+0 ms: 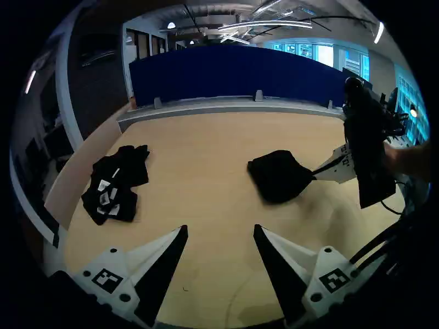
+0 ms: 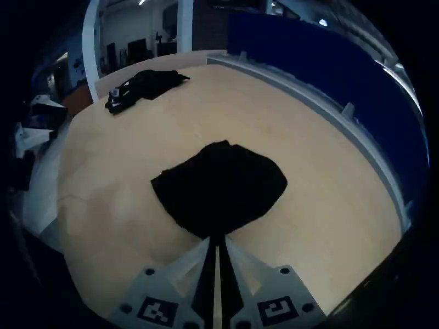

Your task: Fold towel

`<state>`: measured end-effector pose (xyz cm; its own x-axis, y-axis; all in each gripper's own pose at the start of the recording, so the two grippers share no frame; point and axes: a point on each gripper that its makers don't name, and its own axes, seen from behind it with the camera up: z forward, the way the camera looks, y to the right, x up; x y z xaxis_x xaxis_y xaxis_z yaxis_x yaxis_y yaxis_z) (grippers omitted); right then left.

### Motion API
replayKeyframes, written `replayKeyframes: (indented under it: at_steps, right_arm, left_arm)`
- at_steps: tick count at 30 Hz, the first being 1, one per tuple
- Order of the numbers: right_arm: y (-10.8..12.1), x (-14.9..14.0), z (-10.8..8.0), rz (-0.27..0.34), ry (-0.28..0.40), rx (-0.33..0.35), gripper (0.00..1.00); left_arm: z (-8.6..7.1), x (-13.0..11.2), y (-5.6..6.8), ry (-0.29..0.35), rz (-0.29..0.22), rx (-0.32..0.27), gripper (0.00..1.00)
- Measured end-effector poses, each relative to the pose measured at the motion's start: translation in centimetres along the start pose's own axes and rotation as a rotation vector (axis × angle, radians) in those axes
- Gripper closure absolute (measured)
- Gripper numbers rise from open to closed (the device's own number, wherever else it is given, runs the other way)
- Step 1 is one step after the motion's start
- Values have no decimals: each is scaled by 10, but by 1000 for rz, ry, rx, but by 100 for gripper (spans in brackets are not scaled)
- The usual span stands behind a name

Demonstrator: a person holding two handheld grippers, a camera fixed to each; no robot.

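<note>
A black towel (image 1: 277,175) lies bunched on the wooden table (image 1: 219,137), right of the middle in the left gripper view. My right gripper (image 1: 317,172) comes in from the right, held by a hand, and is shut on the towel's stretched corner. In the right gripper view the towel (image 2: 219,186) spreads out just ahead, and my right gripper (image 2: 218,237) pinches its near edge with the fingers together. My left gripper (image 1: 219,229) hovers open over bare table, short of the towel, with nothing between its fingers.
A pile of black cloths with white tags (image 1: 116,183) lies at the table's left side, also seen as the far pile (image 2: 145,83) in the right gripper view. A blue partition (image 1: 236,74) runs along the table's back edge. Bare wood lies between pile and towel.
</note>
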<state>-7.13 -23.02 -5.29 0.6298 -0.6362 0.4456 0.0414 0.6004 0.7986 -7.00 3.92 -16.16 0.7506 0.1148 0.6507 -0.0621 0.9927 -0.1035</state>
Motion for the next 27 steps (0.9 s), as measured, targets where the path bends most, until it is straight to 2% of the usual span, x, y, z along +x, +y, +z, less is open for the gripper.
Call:
replayKeyframes:
  at_steps: [6,15,21,27]
  right_arm:
    - [11,45,-24,2,70,-24,96]
    - [26,104,-61,-27,146,-68,97]
    - [35,124,-80,-37,176,-95,97]
    - [45,126,-90,-33,184,-118,97]
  left_arm:
    - [-1,10,-2,18,13,-10,11]
    - [-4,23,-3,45,31,-25,11]
    - [-6,32,-2,61,43,-37,11]
    - [-7,37,1,72,51,-47,11]
